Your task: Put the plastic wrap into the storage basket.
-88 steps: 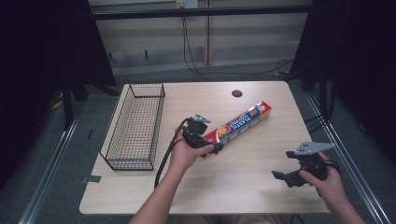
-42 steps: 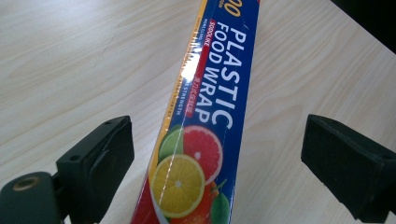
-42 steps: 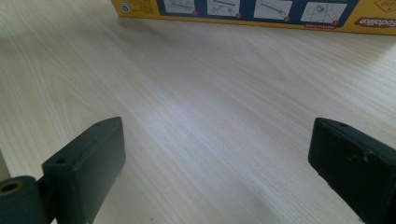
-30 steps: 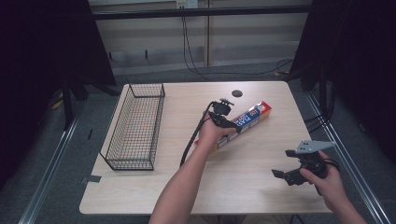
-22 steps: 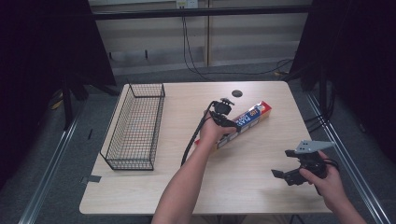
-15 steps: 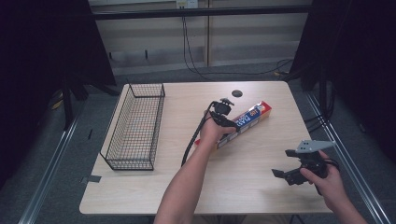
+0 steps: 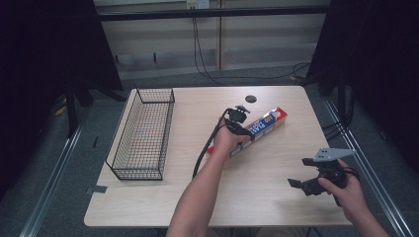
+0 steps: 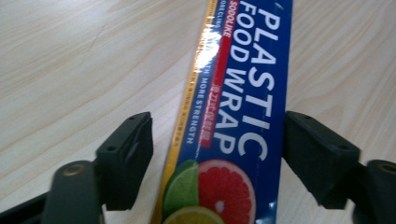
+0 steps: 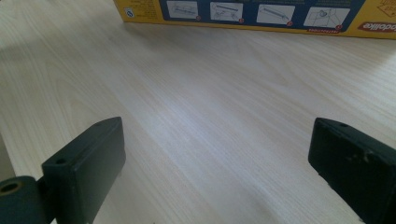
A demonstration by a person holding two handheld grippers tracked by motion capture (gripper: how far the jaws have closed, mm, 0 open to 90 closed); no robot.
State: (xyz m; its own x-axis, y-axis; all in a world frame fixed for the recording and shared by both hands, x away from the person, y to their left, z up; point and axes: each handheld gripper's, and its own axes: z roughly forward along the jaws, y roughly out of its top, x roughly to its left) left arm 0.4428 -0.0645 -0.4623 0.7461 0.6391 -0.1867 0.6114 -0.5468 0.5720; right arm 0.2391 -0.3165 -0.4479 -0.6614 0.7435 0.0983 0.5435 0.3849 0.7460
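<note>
The left hand-held gripper (image 8: pixel 217 154) is held wide over the plastic wrap box (image 8: pixel 233 130), a jaw on either side, neither clearly touching. The box is seen at centre frame on the surface (image 7: pixel 276 197), right of the wire basket (image 7: pixel 143 133). The right hand-held gripper (image 7: pixel 304 173), spread wide and holding nothing, is seen at lower right.

Lighting falls evenly from overhead on the wooden table (image 7: pixel 276 197); the surroundings stay dark. Shadows are soft and short. The high view is slightly soft and grainy. In the left gripper view, glare streaks the plastic food wrap box (image 8: pixel 233 116); the near black jaws blur. In the right gripper view a pale sheen crosses the tabletop, and the jaws are soft-edged.
</note>
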